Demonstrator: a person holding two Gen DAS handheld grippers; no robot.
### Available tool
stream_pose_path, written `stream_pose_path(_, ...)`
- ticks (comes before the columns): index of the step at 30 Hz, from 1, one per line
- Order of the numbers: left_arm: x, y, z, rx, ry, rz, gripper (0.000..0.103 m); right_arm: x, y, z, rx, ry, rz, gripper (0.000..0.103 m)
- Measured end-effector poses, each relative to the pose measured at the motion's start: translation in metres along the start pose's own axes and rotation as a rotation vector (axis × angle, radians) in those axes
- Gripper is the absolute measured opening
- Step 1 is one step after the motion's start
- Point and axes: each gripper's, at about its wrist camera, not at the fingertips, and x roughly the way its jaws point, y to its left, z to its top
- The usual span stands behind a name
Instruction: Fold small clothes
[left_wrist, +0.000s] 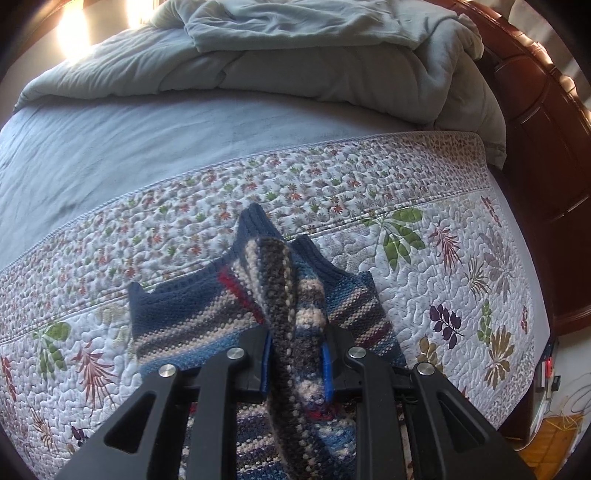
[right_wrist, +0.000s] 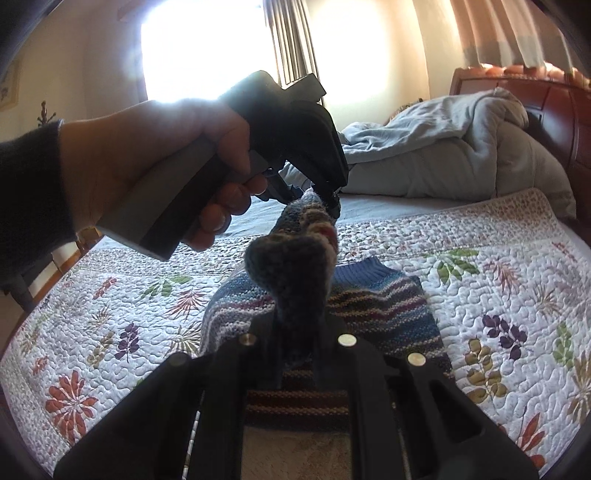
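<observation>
The striped knit sweater (left_wrist: 207, 325) lies on the floral quilt (left_wrist: 424, 280) that covers the near part of the bed, its navy ribbed collar pointing toward 12 o'clock in the left wrist view, while a bunched fold of it rises off the quilt into both grippers. The left gripper (left_wrist: 298, 363) is closed down on that raised fold, its blue-lined pads pressing the knit from either side; the right gripper (right_wrist: 293, 343) likewise pinches a dark, rolled hump of the same fabric between its narrowed fingers. In the right wrist view the left gripper (right_wrist: 325, 195) appears again at about 12 o'clock, seen from outside, held by the person's left hand (right_wrist: 155, 166) in a dark sleeve, its tips buried in the upper end of the lifted fold. Beyond the quilt, a plain blue sheet (left_wrist: 110, 147) runs toward 12 o'clock, where a rumpled grey duvet (left_wrist: 295, 55) is heaped against the reddish wooden headboard (left_wrist: 535, 129) at 2 o'clock. The raised fabric blocks the middle of the sweater in both views, so how its sleeves lie cannot be made out, and the gripper bodies cut off its near hem. Only the right wrist view shows the bright window (right_wrist: 207, 48) and the curtains (right_wrist: 509, 33), both washed out by glare; only the left wrist view shows the floor clutter at 4 o'clock, too small to identify.
</observation>
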Motion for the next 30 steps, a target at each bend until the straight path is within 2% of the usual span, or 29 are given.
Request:
stream_pose_path(6,0.016,-0.017,0.002,0.016,0.014,-0.005,0.02,0.0,-0.02,-0.009,0.017,0.009,-0.015,0.01)
stream_pose_path(11,0.031,-0.03,0.003,0.02,0.026,0.0,0.02,0.004,-0.051,-0.015,0.144,0.037,0.06,0.01)
stream_pose_path(15,0.046,-0.038,0.005,0.017,0.041,0.004,0.02,0.006,-0.066,-0.019,0.181,0.049,0.059,0.01)
stream_pose_path(30,0.105,-0.07,0.004,0.055,0.105,0.078,0.021,0.027,-0.117,-0.049,0.328,0.16,0.1,0.011)
